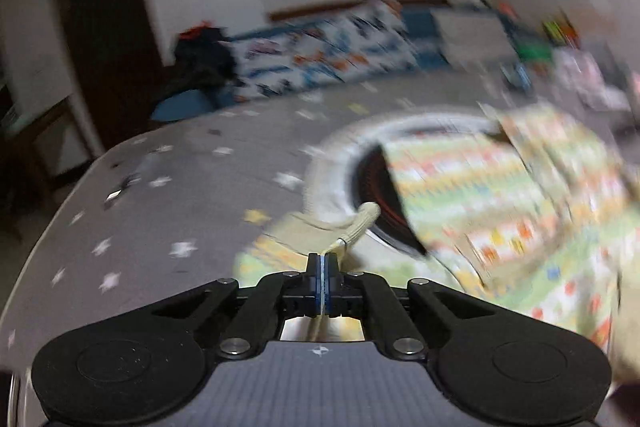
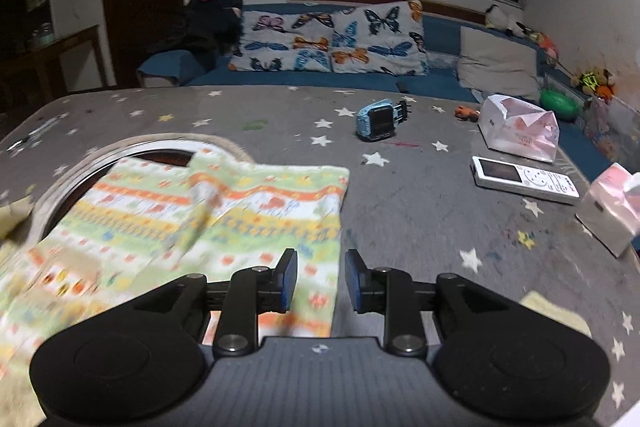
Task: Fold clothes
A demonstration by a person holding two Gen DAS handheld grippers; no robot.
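A small patterned garment [image 2: 224, 215] with green, yellow and orange bands lies on the grey star-print table [image 2: 420, 195], partly over a round opening. My right gripper [image 2: 321, 281] hovers open just above the garment's near right corner, nothing between its pads. In the blurred left wrist view the same garment [image 1: 500, 203] spreads to the right, and my left gripper [image 1: 325, 269] is shut on its beige cuffed edge [image 1: 362, 223], which sticks up past the fingertips.
A round rimmed opening [image 2: 132, 151] sits in the table under the garment. On the right lie a blue toy watch [image 2: 378, 125], a white phone-like device [image 2: 524, 179], a white-pink bag [image 2: 520, 129] and a tissue box [image 2: 612, 211]. A blue sofa with butterfly cushions [image 2: 332, 41] stands behind.
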